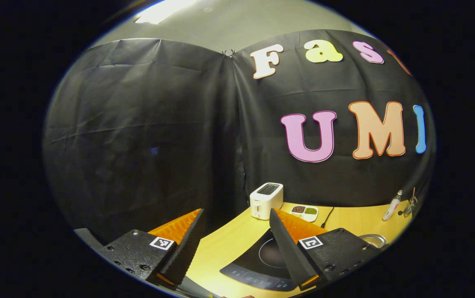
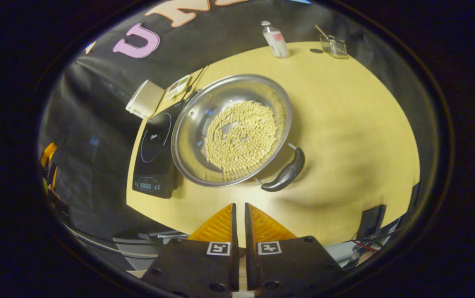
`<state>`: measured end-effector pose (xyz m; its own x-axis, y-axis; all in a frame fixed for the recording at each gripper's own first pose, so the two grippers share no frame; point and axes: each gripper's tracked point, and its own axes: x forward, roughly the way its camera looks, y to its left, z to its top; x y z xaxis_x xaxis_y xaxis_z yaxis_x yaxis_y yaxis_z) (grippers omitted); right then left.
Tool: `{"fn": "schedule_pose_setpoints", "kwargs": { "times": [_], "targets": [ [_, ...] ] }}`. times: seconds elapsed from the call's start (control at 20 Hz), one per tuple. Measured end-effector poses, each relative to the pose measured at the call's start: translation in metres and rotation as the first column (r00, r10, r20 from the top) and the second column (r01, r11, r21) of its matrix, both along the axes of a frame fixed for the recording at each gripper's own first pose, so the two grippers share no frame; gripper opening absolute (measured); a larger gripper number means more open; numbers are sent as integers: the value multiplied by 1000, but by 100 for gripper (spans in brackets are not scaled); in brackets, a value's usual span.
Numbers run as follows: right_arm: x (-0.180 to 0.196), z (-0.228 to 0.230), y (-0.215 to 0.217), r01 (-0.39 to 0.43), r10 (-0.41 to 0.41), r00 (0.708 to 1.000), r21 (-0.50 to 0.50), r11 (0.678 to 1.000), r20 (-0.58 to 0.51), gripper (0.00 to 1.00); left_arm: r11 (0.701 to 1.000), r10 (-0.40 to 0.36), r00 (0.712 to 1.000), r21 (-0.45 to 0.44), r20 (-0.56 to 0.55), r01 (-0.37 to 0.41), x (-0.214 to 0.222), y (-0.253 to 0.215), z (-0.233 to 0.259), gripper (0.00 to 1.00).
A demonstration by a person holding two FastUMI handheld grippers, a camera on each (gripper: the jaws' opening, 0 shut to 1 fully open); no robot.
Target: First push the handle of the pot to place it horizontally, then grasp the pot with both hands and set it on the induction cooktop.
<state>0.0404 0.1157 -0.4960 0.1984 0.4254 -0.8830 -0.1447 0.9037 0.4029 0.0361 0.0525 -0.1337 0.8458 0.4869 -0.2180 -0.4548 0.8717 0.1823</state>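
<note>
At the bottom of the right gripper view, the right gripper (image 2: 239, 212) has its two fingers drawn almost together, a thin slit between them and nothing held; it hangs above the near edge of the yellow table (image 2: 345, 124). Just beyond the tips, at the centre of the frame, sits the steel pot (image 2: 187, 136), a wide shallow pan with a layer of pale beans (image 2: 241, 135) across its bottom. Its dark handle (image 2: 285, 174) juts from the lower right of the rim, toward the gripper. The pot's left side meets the black induction cooktop (image 2: 153, 155), left of centre; whether it overlaps the cooktop's edge I cannot tell. Farther up sit a white toaster (image 2: 145, 99) at upper left, then a bottle (image 2: 276, 40) and a small glass (image 2: 334, 46) along the top.

In the left gripper view, the left gripper (image 1: 237, 215) stands wide open at the bottom, gripping nothing. Between its fingers lies the cooktop (image 1: 258, 265), and the pot's rim (image 1: 373, 239) peeks out at lower right. Behind are the toaster (image 1: 266, 199) and a small dish (image 1: 304, 212).
</note>
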Motion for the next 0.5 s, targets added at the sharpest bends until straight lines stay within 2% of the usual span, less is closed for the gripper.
{"fn": "schedule_pose_setpoints", "kwargs": {
  "times": [0.1, 0.2, 0.45, 0.5],
  "targets": [
    [-2, -14, 6, 4, -4, 999, 6, 1000, -50, 10, 1000, 16, 1000, 6, -10, -16, -2, 3, -2, 94],
    [-2, -27, 3, -5, 3, 997, -28, 1000, -80, 10, 999, 33, 999, 17, -21, -32, -3, 7, -4, 92],
    [7, -39, 3, 5, -9, 994, -42, 999, -111, 10, 999, 44, 998, 7, -34, -44, -1, 7, -10, 92],
    [10, -41, 2, 13, -18, 993, -44, 999, -115, 10, 999, 46, 998, 6, -38, -45, -1, 6, -11, 95]
  ]
}}
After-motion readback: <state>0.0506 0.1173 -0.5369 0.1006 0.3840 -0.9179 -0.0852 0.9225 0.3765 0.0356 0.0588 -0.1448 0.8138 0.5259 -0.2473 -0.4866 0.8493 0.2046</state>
